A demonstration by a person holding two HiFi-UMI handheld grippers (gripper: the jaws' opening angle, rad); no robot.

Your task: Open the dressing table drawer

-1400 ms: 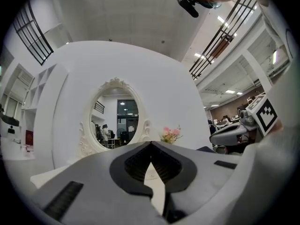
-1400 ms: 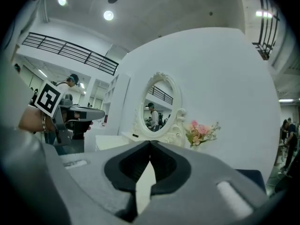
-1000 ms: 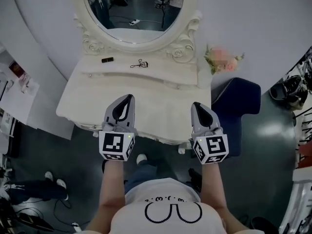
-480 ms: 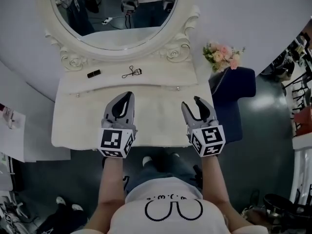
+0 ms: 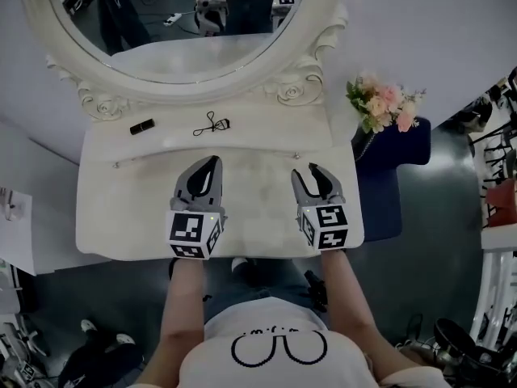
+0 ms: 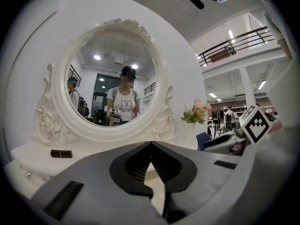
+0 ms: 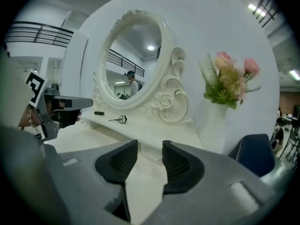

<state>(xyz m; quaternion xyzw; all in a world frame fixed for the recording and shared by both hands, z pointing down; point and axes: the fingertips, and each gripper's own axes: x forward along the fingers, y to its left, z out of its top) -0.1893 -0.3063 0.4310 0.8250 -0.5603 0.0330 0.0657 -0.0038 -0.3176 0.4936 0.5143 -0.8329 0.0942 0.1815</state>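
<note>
The white dressing table (image 5: 121, 208) has a raised back tier whose drawer front carries two small knobs, one at the left (image 5: 117, 165) and one at the right (image 5: 296, 155). My left gripper (image 5: 212, 164) hovers over the tabletop in front of that drawer, shut and holding nothing; its tips meet in the left gripper view (image 6: 150, 144). My right gripper (image 5: 309, 172) hangs just before the right knob. Its jaws stand apart and are closing, with nothing between them (image 7: 150, 146). The drawer looks closed.
An oval mirror (image 5: 186, 23) stands behind. A dark lipstick tube (image 5: 142, 126) and an eyelash curler (image 5: 210, 124) lie on the upper tier. A vase of pink flowers (image 5: 386, 103) stands at the right corner, with a blue chair (image 5: 396, 184) beside the table.
Both grippers have come forward and lower over the tabletop toward the drawer front. The right gripper's jaws, shut a second ago, now stand apart. The left gripper stayed shut.
</note>
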